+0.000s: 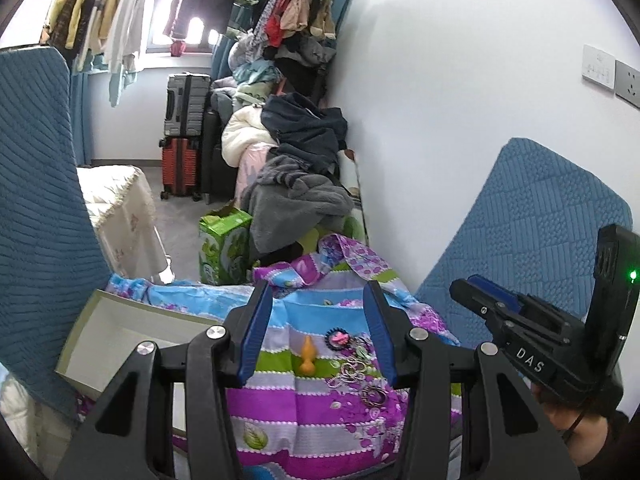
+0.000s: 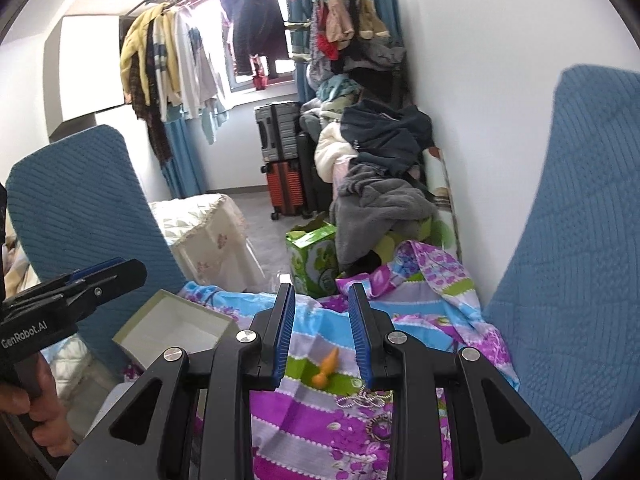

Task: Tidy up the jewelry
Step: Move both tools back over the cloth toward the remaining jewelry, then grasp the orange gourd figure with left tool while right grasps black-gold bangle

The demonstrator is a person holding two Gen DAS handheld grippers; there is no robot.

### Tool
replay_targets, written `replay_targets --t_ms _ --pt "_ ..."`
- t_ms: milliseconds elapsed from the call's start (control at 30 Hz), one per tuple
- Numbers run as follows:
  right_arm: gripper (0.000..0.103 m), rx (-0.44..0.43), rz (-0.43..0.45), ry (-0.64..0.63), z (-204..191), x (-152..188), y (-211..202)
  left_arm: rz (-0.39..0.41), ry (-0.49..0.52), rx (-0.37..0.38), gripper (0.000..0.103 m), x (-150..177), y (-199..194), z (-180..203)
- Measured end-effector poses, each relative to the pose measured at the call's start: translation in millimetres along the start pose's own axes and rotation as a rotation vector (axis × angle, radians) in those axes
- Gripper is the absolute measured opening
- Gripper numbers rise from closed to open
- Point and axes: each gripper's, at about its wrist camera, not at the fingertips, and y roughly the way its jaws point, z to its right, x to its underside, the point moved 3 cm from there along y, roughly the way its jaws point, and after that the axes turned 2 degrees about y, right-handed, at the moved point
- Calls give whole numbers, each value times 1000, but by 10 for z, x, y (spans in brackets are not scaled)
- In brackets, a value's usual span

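Note:
Jewelry lies on a striped purple, green and blue cloth [image 1: 304, 412]: an orange clip [image 1: 307, 355], a dark round brooch with a pink bow [image 1: 337, 338], a silver chain piece [image 1: 352, 372] and a dark ring-shaped piece [image 1: 374, 396]. An open white box [image 1: 120, 344] sits to their left. My left gripper [image 1: 318, 300] is open and empty, above the jewelry. My right gripper [image 2: 322, 300] is open and empty, with the orange clip [image 2: 326, 367] and chain [image 2: 362, 398] below it. The box shows at its left [image 2: 176, 328].
Two blue quilted chair backs [image 1: 36, 200] [image 1: 532, 240] flank the cloth. A white wall [image 1: 460, 100] is on the right. Beyond are a green carton [image 1: 224, 244], piled clothes [image 1: 296, 184], suitcases [image 1: 184, 136] and a cloth-covered stand [image 1: 116, 208].

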Motion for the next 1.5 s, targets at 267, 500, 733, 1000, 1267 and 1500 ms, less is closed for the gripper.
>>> replay_targets --t_ms 267,500,733,1000,1267,1500 --pt "26 37 -40 38 245 443 85 -37 8 17 48 284 251 110" --pt "26 65 -70 47 388 797 131 -81 26 17 48 543 421 142" --pt "26 92 -92 58 482 1146 164 -131 18 32 48 823 600 101" --pt "26 117 -126 102 605 1504 325 -187 15 51 48 1042 913 7" --pt "26 131 -148 126 770 1654 584 -281 -31 72 48 1231 1374 -140" --pt "24 107 -255 152 908 1850 954 -360 -57 102 48 1349 1734 -102"
